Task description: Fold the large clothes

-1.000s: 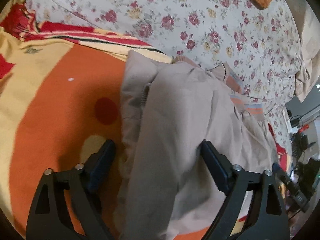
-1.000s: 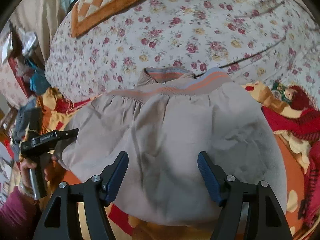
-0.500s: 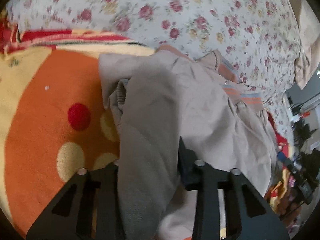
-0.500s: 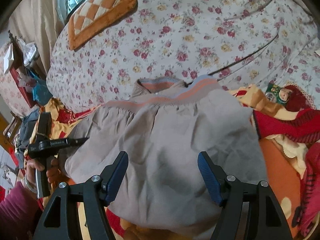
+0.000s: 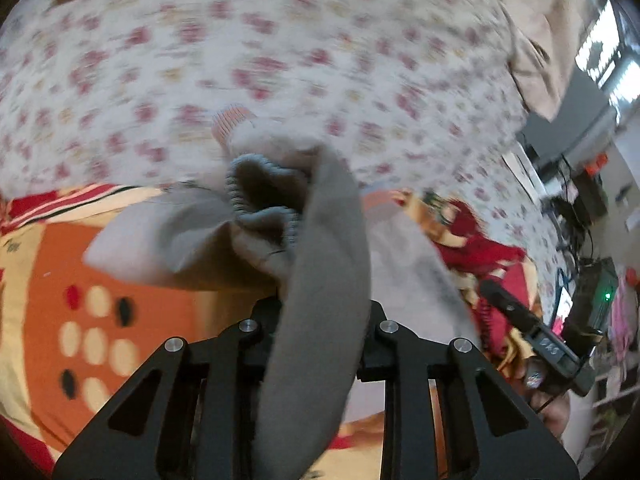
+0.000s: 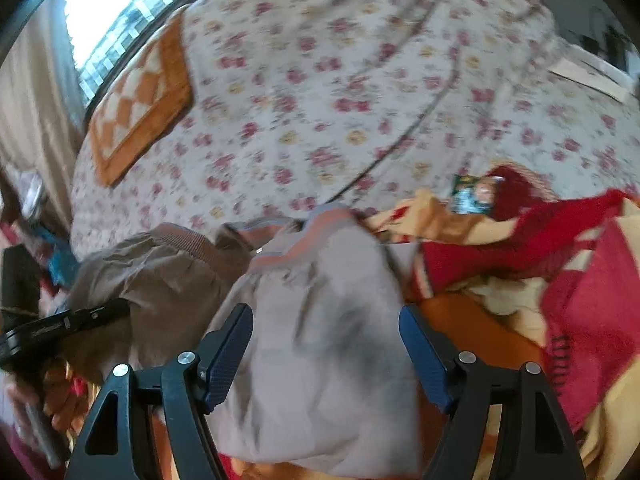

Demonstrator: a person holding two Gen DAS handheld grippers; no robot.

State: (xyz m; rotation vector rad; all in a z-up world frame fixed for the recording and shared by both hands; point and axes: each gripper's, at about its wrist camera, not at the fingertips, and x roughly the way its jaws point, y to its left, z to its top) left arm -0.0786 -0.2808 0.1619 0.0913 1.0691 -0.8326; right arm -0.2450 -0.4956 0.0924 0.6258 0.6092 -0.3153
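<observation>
The left gripper point(image 5: 320, 312) has clenched on the grey jacket point(image 6: 320, 320) and lifted it: a second ago its jaws stood wide around flat cloth, now a ribbed cuff point(image 5: 260, 200) dangles just ahead. The right gripper point(image 6: 326, 354) stays released, jacket body between its blue pads point(image 6: 228, 356), orange blanket point(image 6: 480, 328) beneath, floral bedspread point(image 6: 360, 100) beyond.

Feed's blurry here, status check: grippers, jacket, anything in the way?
Left gripper shut on sleeve. Right gripper open over jacket. Jacket on blanket; nothing blocking.
</observation>
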